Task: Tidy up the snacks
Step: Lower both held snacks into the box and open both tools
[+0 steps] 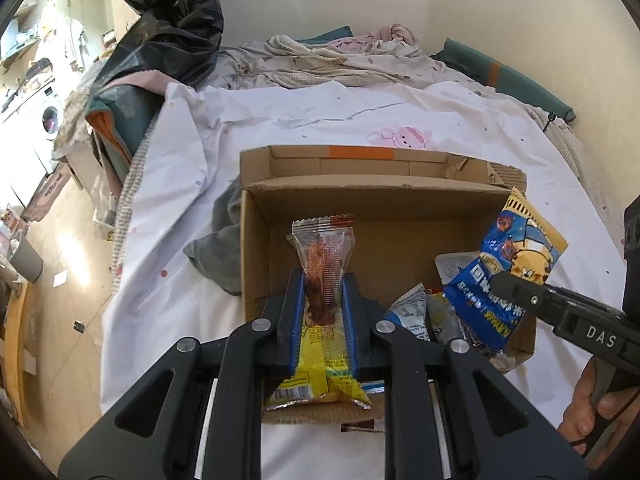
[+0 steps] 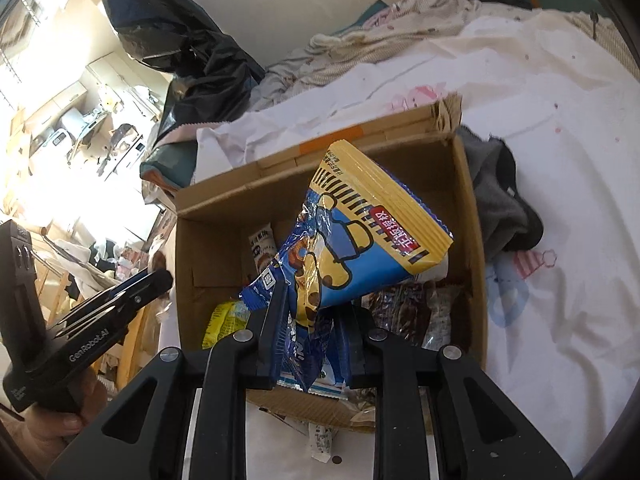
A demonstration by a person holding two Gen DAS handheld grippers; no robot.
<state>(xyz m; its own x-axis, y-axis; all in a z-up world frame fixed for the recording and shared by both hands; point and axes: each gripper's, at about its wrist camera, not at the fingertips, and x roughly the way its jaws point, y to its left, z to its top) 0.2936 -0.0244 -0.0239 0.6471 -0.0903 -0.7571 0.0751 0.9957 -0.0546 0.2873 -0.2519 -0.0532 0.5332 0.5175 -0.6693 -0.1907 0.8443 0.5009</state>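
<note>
Left gripper (image 1: 320, 300) pinches a clear-and-yellow snack packet (image 1: 322, 280); right gripper (image 2: 316, 320) pinches a blue-and-yellow cookie bag (image 2: 360, 240), both above the cardboard box (image 1: 256, 240) on the bed (image 1: 180, 320).

Judged handling: both packs look light, soft and crinkly, with glossy film likely to slip, and contents likely to crush under hard pressure, so a hold on a flat sealed edge or an empty end seems safest. Snack packet runs lengthwise between the left fingers, its long axis pointing away from the camera, crimped clear end farthest. Cookie bag is held near its lower end; its long axis tilts up and to the right in the right wrist view, yellow top edge uppermost. Other packets (image 2: 404, 312) lie loose on the box floor.
</note>
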